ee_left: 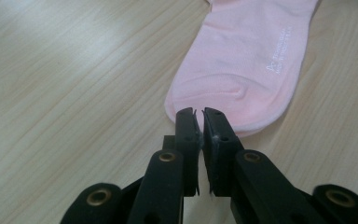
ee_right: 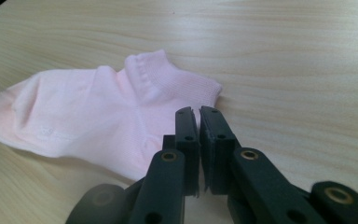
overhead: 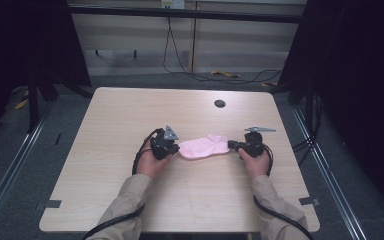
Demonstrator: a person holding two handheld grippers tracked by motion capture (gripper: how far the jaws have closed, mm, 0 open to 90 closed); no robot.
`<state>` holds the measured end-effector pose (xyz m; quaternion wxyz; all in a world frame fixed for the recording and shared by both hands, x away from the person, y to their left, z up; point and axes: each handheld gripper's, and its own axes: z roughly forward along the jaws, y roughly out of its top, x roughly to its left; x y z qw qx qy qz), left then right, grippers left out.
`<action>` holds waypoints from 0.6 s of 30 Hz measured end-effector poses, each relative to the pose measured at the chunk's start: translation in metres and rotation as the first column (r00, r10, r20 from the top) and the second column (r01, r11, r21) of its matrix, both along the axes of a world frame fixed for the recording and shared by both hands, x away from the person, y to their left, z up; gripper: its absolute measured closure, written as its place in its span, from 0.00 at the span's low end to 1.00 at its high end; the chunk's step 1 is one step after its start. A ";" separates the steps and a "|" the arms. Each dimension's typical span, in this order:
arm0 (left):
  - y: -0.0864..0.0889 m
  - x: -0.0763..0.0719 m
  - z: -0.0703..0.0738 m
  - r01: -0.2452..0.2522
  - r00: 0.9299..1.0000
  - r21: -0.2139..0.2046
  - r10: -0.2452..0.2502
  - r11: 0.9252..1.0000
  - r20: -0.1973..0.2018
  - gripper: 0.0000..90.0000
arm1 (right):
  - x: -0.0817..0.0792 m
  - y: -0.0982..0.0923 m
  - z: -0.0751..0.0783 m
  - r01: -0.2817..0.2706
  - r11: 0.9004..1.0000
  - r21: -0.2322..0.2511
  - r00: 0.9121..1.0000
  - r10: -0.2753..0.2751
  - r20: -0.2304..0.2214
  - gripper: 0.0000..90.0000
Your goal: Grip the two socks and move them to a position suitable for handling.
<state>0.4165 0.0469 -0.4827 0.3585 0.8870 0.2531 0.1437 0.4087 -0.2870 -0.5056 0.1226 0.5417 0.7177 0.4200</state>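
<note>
Between two grippers, left (overhead: 176, 148) and right (overhead: 231, 145), jaws nearly closed: pink sock (overhead: 204, 146) on table (overhead: 130, 115).

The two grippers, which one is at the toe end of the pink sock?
The left gripper, at the rounded toe of the pink sock. The right gripper is at the ribbed cuff end.

We're looking at some lab or recording setup: a bare wooden table (overhead: 130, 115) ringed by black curtains (overhead: 25, 45), metal floor rails (overhead: 10, 170), loose cables (overhead: 190, 70) (grey carpet too).
</note>
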 end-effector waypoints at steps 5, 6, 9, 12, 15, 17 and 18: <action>0.002 -0.001 0.004 -0.039 0.999 -0.022 0.039 0.999 0.002 0.85 | -0.003 0.001 0.005 -0.008 0.997 -0.071 0.998 0.012 0.064 0.87; 0.001 -0.001 0.004 -0.047 0.999 -0.037 0.047 0.998 -0.004 0.85 | -0.003 0.001 0.005 -0.008 0.997 -0.071 0.998 0.012 0.064 0.87; 0.001 -0.001 0.004 -0.081 0.996 -0.049 0.080 0.996 -0.027 0.80 | -0.005 0.006 0.009 -0.047 0.994 -0.100 0.995 0.055 0.082 0.88; 0.000 0.001 0.002 -0.141 0.988 -0.089 0.134 0.986 -0.079 0.73 | -0.006 0.014 0.008 -0.086 0.987 -0.138 0.993 0.096 0.068 0.89; 0.000 0.002 0.001 -0.220 0.973 -0.123 0.209 0.968 -0.093 0.58 | -0.008 0.018 0.004 -0.096 0.982 -0.163 0.992 0.107 0.061 0.89; 0.001 0.001 0.001 -0.241 0.969 -0.118 0.233 0.963 -0.083 0.54 | -0.008 0.018 0.004 -0.091 0.984 -0.156 0.993 0.102 0.062 0.88; 0.001 0.001 0.001 -0.247 0.968 -0.125 0.237 0.961 -0.086 0.54 | -0.008 0.018 0.004 -0.093 0.983 -0.157 0.993 0.104 0.062 0.88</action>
